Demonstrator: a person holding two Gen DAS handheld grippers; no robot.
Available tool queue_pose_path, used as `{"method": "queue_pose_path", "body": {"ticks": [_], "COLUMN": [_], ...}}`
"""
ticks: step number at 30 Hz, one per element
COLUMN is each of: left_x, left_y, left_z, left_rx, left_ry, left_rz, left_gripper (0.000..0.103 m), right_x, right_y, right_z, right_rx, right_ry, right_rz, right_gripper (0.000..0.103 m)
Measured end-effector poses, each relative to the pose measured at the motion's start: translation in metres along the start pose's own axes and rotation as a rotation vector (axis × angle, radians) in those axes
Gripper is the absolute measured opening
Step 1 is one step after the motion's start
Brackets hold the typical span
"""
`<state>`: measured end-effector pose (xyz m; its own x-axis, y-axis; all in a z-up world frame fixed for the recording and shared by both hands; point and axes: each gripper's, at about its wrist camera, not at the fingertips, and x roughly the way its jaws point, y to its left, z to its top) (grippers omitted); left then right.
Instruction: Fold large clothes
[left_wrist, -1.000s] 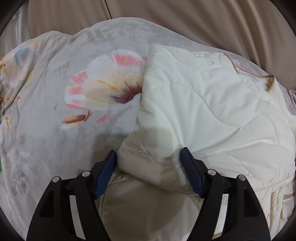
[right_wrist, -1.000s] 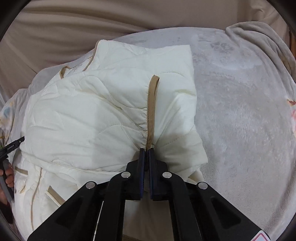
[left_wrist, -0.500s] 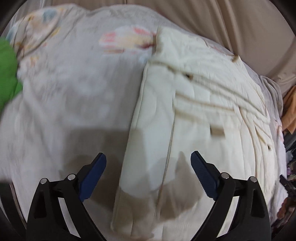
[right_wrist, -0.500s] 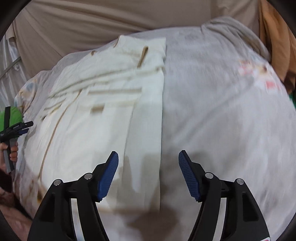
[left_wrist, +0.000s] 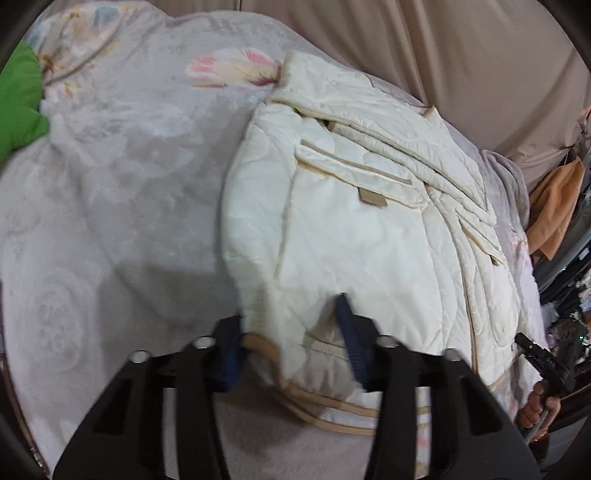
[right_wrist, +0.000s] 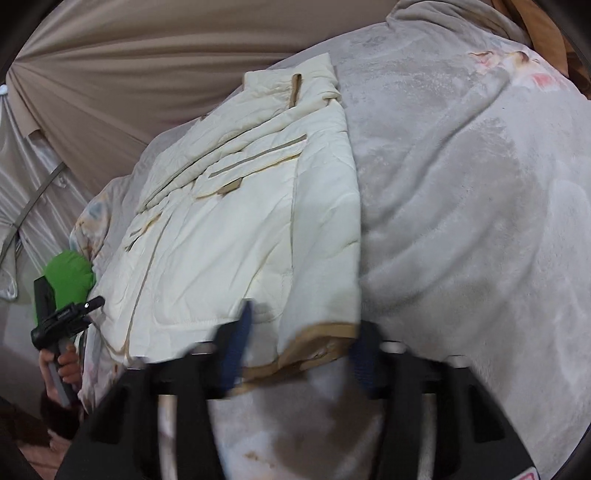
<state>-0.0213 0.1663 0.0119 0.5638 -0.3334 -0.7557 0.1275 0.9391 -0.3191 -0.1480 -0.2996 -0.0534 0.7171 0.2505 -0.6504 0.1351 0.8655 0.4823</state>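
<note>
— Two corners of the cream jacket (left_wrist: 369, 236) are being taken at the lower middle of each frame; it lies on the blanketed bed (left_wrist: 110, 221).

— How are the jaws set?

— Both are closing: hem fabric is bunched between those of the left gripper (left_wrist: 291, 354), the tan-edged corner between those of the right gripper (right_wrist: 299, 354).

— What could be lost?

— If only the top layer is pinched, the sleeves already folded in could be spilled when lifted.

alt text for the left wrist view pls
The left gripper is closing on the near hem corner of a cream quilted jacket, tan-trimmed, lying on a pale floral blanket. Beige curtain behind.
</note>
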Motion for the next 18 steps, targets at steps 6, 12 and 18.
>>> {"method": "queue_pose_path", "body": {"ticks": [6,12,18], "left_x": [-0.038,-0.108,-0.191], "left_y": [-0.009,-0.023,-0.028], "left_z": [-0.001,-0.010,-0.008], "left_rx": [0.021,0.042,0.028], "left_ry": [-0.090,-0.205,-0.407], "left_rz": [-0.043,-0.163,-0.247], "left_gripper": [0.014,0.011,0.010], "right_x": [-0.041,-0.114,-0.194], "right_y": [0.011,0.034,0.045], "right_z": [-0.004,-0.009,-0.006], "right_rx": [-0.041,-0.131,-0.133], "right_ry": [-0.140,-0.305,-0.528], "right_rz": [0.028,0.069,0.220], "right_gripper": [0.005,0.004,0.004]}}
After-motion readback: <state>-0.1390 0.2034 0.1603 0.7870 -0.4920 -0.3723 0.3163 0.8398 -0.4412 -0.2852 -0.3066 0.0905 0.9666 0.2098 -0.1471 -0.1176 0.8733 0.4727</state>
